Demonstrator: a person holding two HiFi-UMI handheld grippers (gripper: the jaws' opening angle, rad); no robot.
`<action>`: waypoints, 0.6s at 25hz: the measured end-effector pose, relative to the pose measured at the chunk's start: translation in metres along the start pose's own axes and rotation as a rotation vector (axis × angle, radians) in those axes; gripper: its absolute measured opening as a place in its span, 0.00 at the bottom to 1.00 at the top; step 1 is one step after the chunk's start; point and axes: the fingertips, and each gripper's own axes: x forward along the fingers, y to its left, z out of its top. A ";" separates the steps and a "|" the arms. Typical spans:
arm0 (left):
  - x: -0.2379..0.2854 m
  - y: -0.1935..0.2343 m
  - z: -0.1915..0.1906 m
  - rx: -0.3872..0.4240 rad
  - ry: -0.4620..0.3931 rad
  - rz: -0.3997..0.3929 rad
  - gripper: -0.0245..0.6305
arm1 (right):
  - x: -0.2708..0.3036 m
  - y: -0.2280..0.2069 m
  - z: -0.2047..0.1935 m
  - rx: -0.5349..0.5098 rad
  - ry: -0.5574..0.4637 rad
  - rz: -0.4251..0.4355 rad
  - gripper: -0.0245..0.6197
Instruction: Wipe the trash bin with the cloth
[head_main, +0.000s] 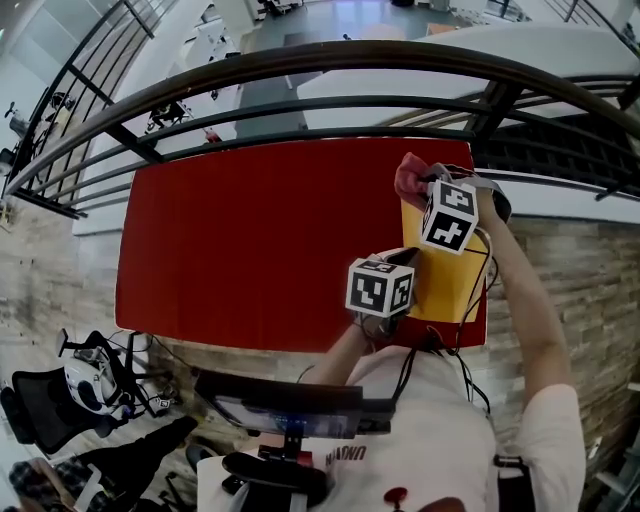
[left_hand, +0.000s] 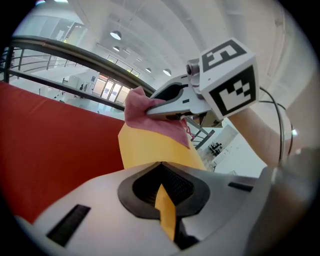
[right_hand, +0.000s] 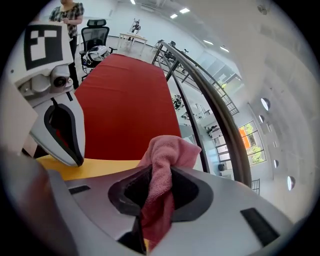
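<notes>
Between the clamped fingers (right_hand: 220, 210) of the right gripper (right_hand: 159, 180) sits the cloth (right_hand: 168, 150) — the left gripper (left_hand: 162, 175) pinches the bin (left_hand: 150, 150).

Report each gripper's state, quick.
Left gripper: shut on the edge of the yellow trash bin.
Right gripper: shut on the pink cloth.
</notes>
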 end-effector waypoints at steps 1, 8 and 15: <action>-0.002 0.003 0.001 -0.010 -0.008 0.002 0.04 | 0.000 0.000 0.000 0.002 -0.005 0.000 0.19; -0.005 0.021 -0.011 -0.041 0.047 0.058 0.04 | 0.001 0.000 0.000 -0.002 -0.018 -0.006 0.19; -0.003 0.023 -0.023 -0.051 0.089 0.069 0.04 | -0.003 0.006 0.003 -0.009 -0.034 -0.006 0.19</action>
